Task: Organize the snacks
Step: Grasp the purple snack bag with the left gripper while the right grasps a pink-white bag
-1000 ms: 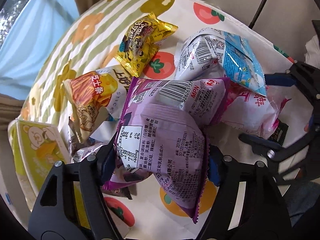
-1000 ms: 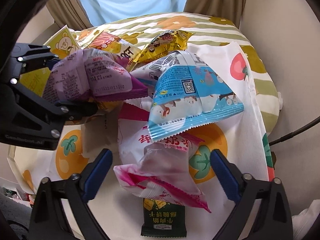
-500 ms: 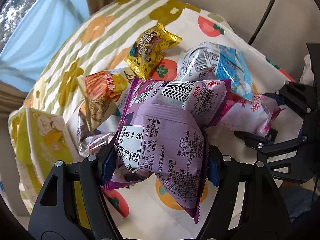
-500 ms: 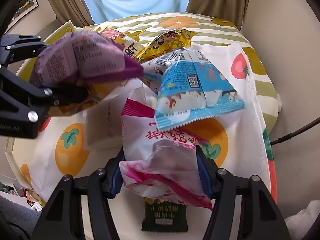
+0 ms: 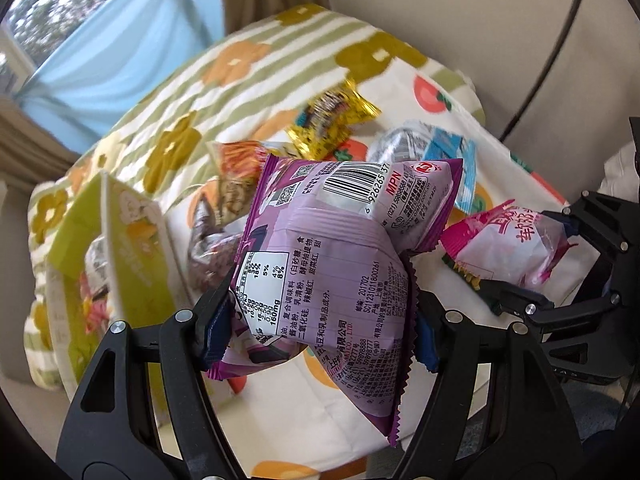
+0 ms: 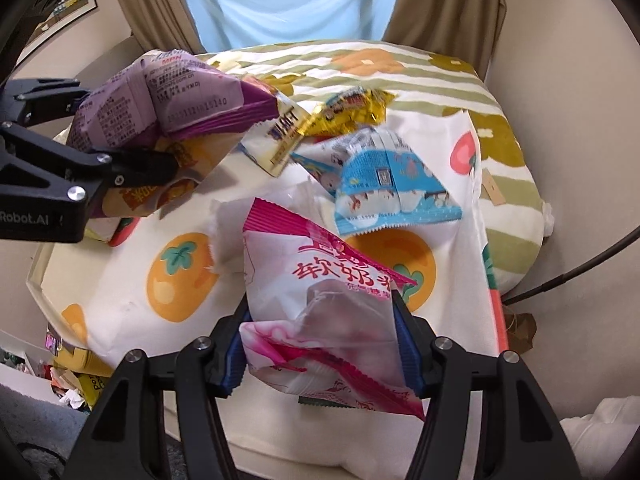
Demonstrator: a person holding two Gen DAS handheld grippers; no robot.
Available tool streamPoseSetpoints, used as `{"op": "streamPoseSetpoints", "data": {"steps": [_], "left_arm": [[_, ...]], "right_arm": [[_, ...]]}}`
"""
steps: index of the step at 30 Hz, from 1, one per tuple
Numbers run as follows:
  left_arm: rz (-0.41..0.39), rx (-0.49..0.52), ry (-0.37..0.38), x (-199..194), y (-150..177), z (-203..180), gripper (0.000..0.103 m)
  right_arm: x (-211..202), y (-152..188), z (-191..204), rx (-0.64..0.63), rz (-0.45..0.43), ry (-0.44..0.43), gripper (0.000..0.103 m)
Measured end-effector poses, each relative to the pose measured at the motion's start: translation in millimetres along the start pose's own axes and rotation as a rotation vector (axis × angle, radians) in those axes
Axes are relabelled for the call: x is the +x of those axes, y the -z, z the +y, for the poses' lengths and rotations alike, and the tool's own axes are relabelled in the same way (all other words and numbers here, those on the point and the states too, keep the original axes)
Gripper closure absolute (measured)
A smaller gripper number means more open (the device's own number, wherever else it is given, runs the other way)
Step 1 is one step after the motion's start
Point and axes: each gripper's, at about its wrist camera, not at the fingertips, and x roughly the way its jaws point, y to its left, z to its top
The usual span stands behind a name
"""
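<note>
Left wrist view: purple snack bag (image 5: 320, 264) lifted clear, yellow-green box (image 5: 120, 248) now near left.
Since a second ago the left gripper (image 5: 316, 320) has risen and swung toward the box; its jaws stay clamped on the purple bag, which hangs above the fruit-print cloth (image 5: 516, 184). That suggests a drop into the box comes next. An orange stick-snack bag (image 5: 240, 160) and a gold packet (image 5: 332, 120) lie farther off.

Right wrist view: pink-and-white bag (image 6: 320, 312) newly gripped.
The right gripper (image 6: 320, 344), open a second ago, now pinches this bag and has raised it off the cloth. A blue-and-white bag (image 6: 384, 184) lies just beyond; a green packet (image 6: 320, 402) peeks out underneath.
</note>
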Motion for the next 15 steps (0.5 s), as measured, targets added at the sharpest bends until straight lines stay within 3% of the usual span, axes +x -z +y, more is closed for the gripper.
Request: {"op": "streamPoseSetpoints", "data": {"steps": [7,15], "left_arm": [[-0.068,-0.194,-0.064,-41.6,16.4,40.8,0.034],[-0.122,-0.375,-0.206,-90.0,60.1,131.8,0.034]], "right_arm": [[-36.3,-26.3,25.3,-0.102,-0.062,-0.023,0.047],[-61.7,-78.8,78.9,-0.211,-0.145,-0.128,0.048]]}}
